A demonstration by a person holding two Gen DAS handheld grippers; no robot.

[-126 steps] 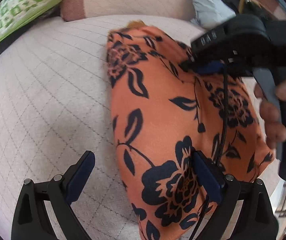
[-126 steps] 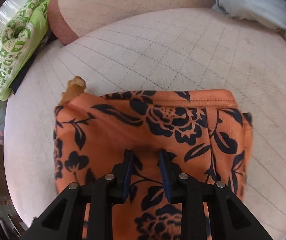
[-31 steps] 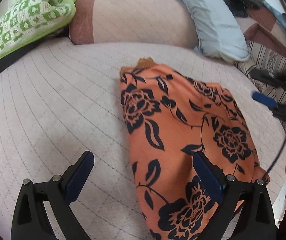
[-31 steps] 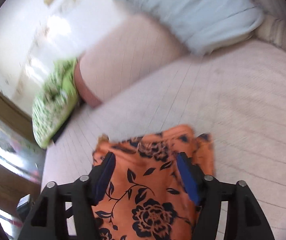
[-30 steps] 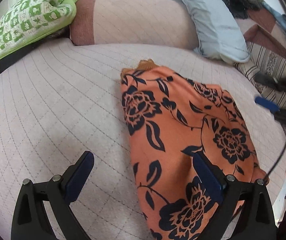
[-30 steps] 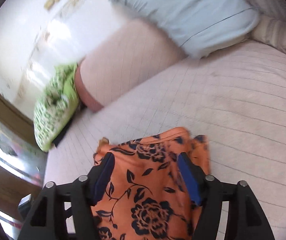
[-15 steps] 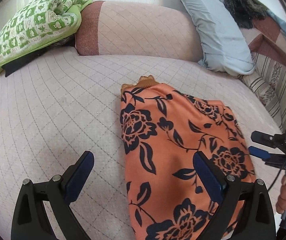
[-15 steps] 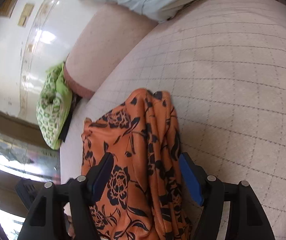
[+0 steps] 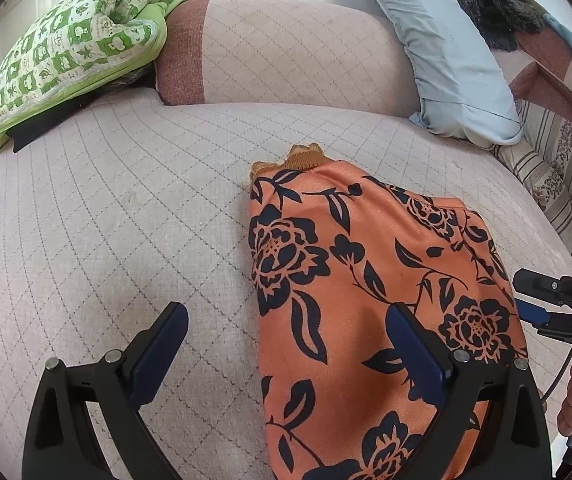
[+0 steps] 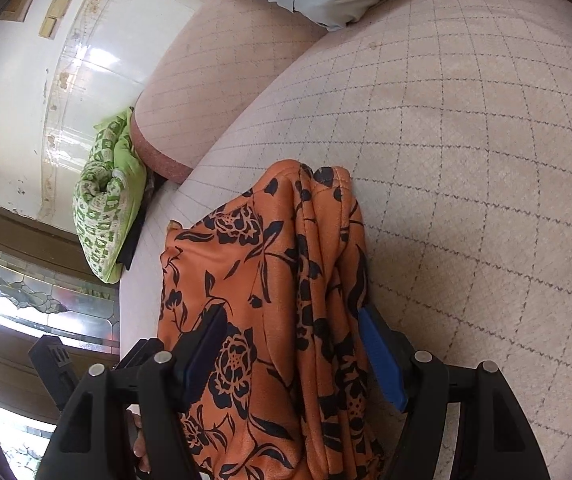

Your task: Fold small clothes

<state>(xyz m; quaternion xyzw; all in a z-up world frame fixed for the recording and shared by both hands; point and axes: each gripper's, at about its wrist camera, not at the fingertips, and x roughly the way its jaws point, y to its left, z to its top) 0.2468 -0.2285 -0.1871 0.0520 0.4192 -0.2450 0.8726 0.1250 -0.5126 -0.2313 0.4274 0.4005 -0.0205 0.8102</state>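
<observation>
A folded orange garment with dark blue flowers [image 9: 366, 288] lies on the pale quilted couch seat [image 9: 106, 220]. My left gripper [image 9: 286, 344] is open above the garment's near left edge; its right finger hangs over the cloth, its left over bare seat. My right gripper [image 10: 294, 344] is open, tilted, its fingers on either side of the garment's layered folded edge [image 10: 326, 280], holding nothing. The right gripper also shows at the right edge of the left wrist view [image 9: 554, 300].
A green patterned cushion [image 9: 66, 68] lies at the back left. A pink quilted backrest [image 9: 286, 52] and a light blue pillow [image 9: 446, 56] stand behind the garment. A striped cushion [image 9: 554, 172] sits at the right.
The right gripper let go of the garment, opened, drew back and tilted along the garment's right edge. The left gripper pulled back slightly and stayed open.
</observation>
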